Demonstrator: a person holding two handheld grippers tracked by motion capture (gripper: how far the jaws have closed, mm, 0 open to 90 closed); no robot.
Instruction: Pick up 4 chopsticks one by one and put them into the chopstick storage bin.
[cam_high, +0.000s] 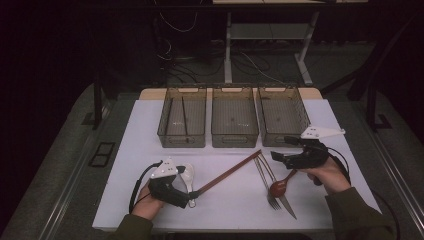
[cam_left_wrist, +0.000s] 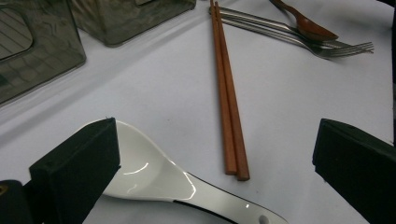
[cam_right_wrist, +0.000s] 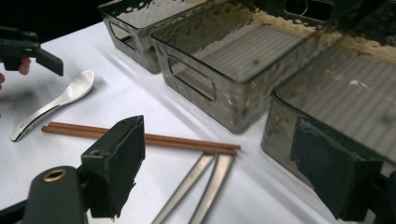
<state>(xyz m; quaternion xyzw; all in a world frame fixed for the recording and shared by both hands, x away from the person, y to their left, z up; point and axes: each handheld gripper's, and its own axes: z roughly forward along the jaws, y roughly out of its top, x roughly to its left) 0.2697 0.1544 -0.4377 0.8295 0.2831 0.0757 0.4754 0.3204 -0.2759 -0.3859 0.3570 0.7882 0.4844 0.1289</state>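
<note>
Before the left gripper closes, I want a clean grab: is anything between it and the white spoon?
Nothing visible: the left gripper is open right over the white spoon. The chopsticks lie just beside it.

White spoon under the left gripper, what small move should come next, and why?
Probably lower the left gripper a little and close on the white spoon. Its jaws stand open with the spoon lying flat on the table between them, untouched, and the chopsticks lie just beside it, so it should stay clear of them.
</note>
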